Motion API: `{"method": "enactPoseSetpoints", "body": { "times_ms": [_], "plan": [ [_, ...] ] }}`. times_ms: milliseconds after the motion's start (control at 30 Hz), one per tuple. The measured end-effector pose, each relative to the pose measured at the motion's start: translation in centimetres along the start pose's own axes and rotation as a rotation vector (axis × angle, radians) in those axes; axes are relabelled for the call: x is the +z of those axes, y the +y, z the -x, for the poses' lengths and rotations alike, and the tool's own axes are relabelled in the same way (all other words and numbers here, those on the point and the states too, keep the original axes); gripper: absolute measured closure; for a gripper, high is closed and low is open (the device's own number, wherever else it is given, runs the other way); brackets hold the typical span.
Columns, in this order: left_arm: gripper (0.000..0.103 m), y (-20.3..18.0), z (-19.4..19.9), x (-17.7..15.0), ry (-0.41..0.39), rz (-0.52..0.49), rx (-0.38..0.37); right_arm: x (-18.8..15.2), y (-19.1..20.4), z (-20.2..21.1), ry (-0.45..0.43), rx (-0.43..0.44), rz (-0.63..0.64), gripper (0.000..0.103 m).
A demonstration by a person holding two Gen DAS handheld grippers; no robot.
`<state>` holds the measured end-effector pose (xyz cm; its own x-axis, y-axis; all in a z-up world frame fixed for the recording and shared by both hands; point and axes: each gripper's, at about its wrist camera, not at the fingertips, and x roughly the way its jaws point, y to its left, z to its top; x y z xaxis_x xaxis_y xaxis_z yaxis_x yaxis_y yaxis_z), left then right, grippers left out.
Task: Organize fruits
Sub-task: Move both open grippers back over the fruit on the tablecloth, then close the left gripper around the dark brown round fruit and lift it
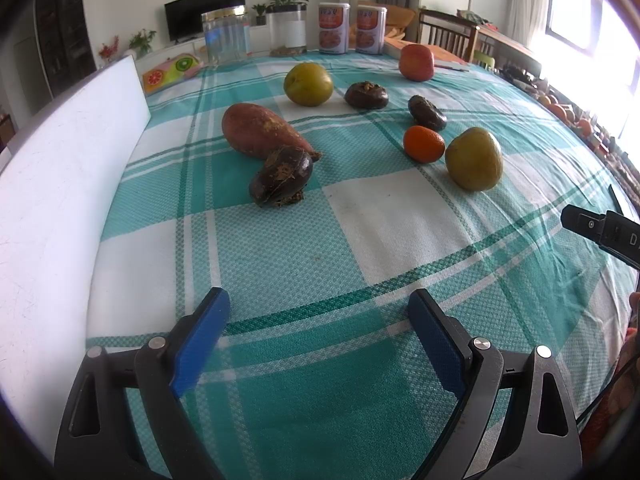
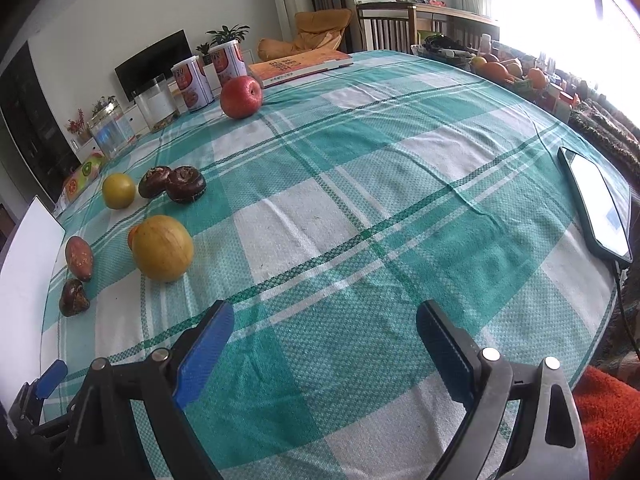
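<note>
Fruits lie spread on a green checked tablecloth point(image 1: 320, 248). In the left wrist view I see a sweet potato point(image 1: 260, 130), a dark chestnut-like piece point(image 1: 282, 176) touching it, two more dark pieces point(image 1: 366, 95) point(image 1: 427, 112), two yellow-green fruits point(image 1: 308, 84) point(image 1: 474, 159), a small orange point(image 1: 424, 144) and a red apple point(image 1: 417, 62). My left gripper point(image 1: 320, 308) is open and empty, well short of them. My right gripper point(image 2: 326, 316) is open and empty over bare cloth; the yellow fruit point(image 2: 162, 248) and red apple point(image 2: 241, 97) lie to its left and far side.
A white board point(image 1: 60, 184) stands along the left edge. Jars point(image 1: 225, 34) and two tins point(image 1: 334, 28) stand at the far edge, with a book point(image 2: 300, 66). A phone point(image 2: 598, 208) with its cable lies at the right edge.
</note>
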<state>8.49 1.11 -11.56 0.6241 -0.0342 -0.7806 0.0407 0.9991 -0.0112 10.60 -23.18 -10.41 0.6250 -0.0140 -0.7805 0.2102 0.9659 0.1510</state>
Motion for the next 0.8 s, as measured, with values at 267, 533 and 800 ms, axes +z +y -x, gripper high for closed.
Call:
{"method": "enactPoseSetpoints", "body": {
  "times_ms": [267,533,800],
  "plan": [
    [0.011,0.02,0.01,0.0,0.0,0.0,0.0,-0.04,0.04,-0.15,0.005,0.006,-0.001,0.011],
    [0.011,0.03,0.02,0.0,0.0,0.0,0.0,-0.02,0.02,0.02,-0.003,0.006,-0.004,0.011],
    [0.011,0.04,0.02,0.0,0.0,-0.001,0.0,0.03,-0.02,0.22,-0.009,0.009,-0.008,0.011]
  ]
}}
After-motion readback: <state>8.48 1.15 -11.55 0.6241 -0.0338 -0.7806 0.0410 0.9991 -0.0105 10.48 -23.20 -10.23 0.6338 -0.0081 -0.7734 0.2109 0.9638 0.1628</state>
